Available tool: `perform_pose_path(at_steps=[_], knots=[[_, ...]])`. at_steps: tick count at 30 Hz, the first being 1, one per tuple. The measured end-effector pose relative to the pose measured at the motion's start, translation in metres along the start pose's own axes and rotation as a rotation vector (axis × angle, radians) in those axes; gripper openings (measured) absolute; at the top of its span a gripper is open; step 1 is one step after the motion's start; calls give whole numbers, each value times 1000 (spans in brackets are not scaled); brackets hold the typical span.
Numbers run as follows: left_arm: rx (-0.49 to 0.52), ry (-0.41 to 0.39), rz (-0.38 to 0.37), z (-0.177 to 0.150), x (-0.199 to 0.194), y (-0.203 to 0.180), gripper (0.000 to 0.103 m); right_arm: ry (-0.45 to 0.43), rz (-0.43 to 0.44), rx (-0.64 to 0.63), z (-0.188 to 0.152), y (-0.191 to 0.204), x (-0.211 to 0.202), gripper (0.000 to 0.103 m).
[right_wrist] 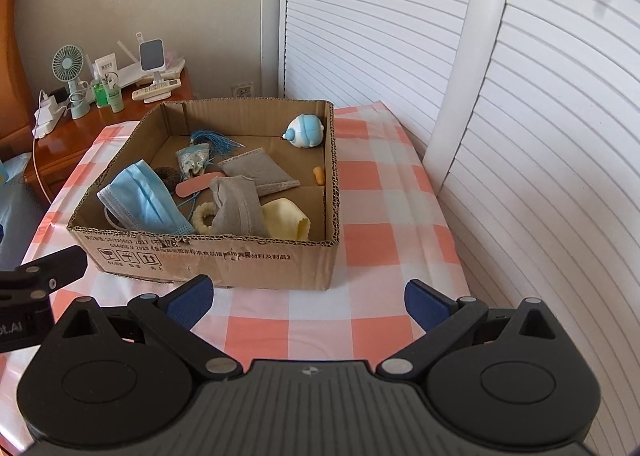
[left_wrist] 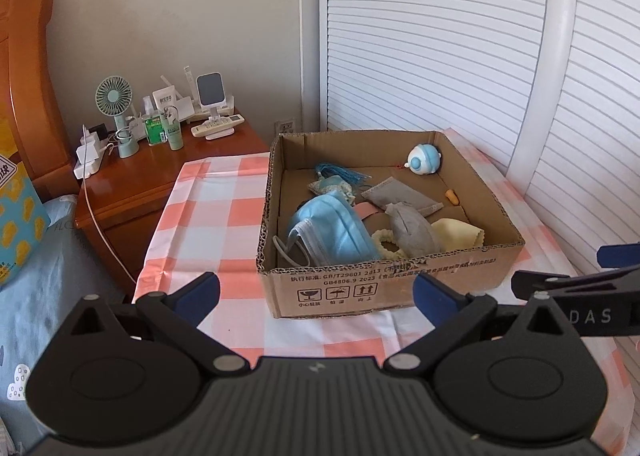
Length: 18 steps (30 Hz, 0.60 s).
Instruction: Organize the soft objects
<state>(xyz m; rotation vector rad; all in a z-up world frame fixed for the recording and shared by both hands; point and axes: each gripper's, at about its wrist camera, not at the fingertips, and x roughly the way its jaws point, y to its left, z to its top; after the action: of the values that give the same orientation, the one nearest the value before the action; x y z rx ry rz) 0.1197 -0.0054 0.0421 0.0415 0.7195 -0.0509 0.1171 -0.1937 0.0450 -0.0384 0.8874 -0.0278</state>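
On the checked tabletop (right_wrist: pixel 384 184) in front of you sits an open cardboard box (right_wrist: pixel 208 260), and the soft things all lie inside it: a blue surgical mask (right_wrist: pixel 144 200) propped against the near-left wall, a grey cloth mask (right_wrist: pixel 240 208) beside a cream scrunchie (right_wrist: pixel 202 216), a yellow cloth (right_wrist: pixel 286 222) at the near right, and a grey pouch (right_wrist: pixel 260 172) further back. A small blue-and-white toy (right_wrist: pixel 304 131) rests in the far right corner. The surgical mask's long axis runs from the left wall down toward the near wall, tilted because the cardboard holds it up.

Your left gripper (left_wrist: pixel 316 290) and right gripper (right_wrist: pixel 306 298) both hover short of the box with jaws spread wide and nothing between them. That fits either sorting about to happen or items already gathered. What looks like an orange earplug (right_wrist: pixel 318 175) lies alone by the right wall, though it is too small to be sure.
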Motion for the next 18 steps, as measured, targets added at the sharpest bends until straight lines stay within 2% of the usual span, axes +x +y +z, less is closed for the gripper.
perform_pose_path(at_steps=[18], knots=[[11,1,6,1,-11,-9,102,-41,17,22,-4,-7,-17,103]])
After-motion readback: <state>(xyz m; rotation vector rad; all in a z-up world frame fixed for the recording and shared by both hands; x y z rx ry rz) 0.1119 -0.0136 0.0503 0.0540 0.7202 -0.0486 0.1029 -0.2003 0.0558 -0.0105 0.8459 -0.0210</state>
